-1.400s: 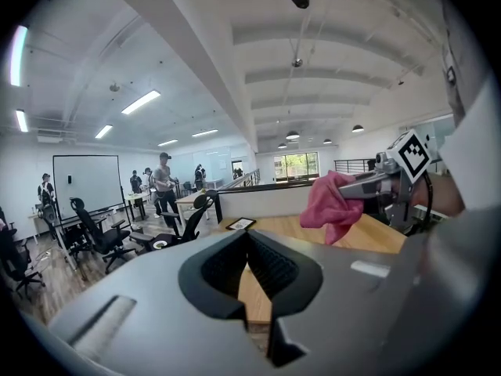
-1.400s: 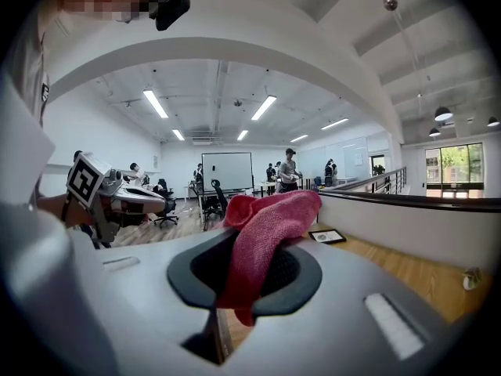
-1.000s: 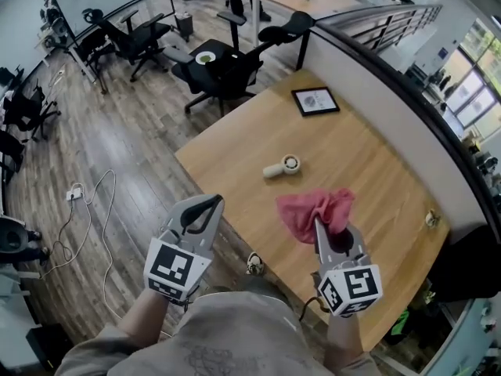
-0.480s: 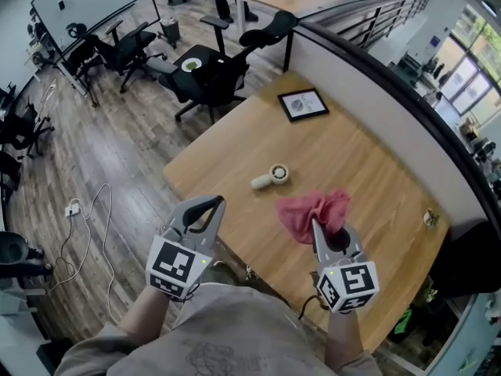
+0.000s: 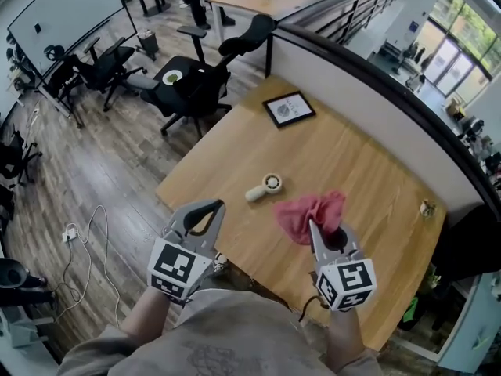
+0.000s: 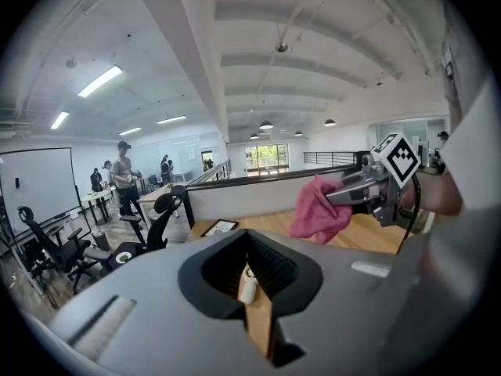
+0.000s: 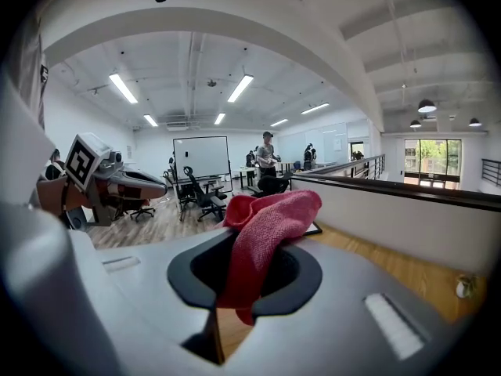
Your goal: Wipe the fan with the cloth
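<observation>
Your fan (image 5: 264, 187), small and cream, lies flat on the wooden table (image 5: 352, 159), its round head toward 2 o'clock and its handle toward 8 o'clock. Your cloth (image 5: 308, 212) is pink and bunched, pinched in your right gripper (image 5: 313, 227) and draping over its jaws. The fan sits at 10 o'clock from the cloth, apart from it.

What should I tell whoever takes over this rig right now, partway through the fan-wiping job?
The left claw is shut and empty, near the front edge of the table.
The right claw is shut on the pink cloth, held above the table.
The fan, small and handheld, lies on the table ahead of both, untouched.
Done: cloth in hand. Left: reach the fan and wipe it.
</observation>
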The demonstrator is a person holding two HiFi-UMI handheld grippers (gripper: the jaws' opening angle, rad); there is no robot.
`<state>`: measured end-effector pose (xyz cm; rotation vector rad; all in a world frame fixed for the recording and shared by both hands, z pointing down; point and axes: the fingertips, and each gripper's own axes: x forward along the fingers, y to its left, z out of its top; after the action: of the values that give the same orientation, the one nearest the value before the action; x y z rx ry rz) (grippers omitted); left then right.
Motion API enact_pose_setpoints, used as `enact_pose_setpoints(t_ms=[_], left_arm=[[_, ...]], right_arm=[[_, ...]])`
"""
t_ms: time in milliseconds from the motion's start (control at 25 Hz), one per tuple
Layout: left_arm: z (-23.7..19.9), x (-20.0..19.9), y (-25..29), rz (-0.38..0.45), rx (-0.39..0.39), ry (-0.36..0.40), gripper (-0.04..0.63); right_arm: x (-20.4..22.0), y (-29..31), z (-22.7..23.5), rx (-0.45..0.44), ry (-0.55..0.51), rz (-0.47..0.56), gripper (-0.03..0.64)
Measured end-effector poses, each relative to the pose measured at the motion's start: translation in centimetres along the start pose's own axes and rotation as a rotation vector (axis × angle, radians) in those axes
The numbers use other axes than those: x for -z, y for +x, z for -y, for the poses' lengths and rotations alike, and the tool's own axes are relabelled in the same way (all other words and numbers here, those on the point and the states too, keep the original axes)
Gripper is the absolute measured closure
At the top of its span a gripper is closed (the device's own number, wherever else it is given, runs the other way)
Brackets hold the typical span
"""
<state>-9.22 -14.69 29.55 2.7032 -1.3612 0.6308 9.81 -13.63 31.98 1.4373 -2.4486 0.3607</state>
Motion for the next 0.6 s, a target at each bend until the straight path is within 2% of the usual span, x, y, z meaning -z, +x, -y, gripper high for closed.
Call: enact_pose_setpoints(t_ms=[320,440,600], left_arm=[[-2.7,1.3,3.1,-0.043,0.053,0.051,0.591],[-2.7,2.5,4.8,-0.086,0.107,0.077,0.478],[-2.6,4.3,7.1,-0.125,0.18,0.104,0.4]], right_arm=[[0.4,2.6,-0.1,0.05,0.039,-0.035,0.558],[0.8,3.6,0.0,0.064,0.054,-0.05,0.558],[1.5,5.1,0.4,0.095,0.061,-0.075,0.558]])
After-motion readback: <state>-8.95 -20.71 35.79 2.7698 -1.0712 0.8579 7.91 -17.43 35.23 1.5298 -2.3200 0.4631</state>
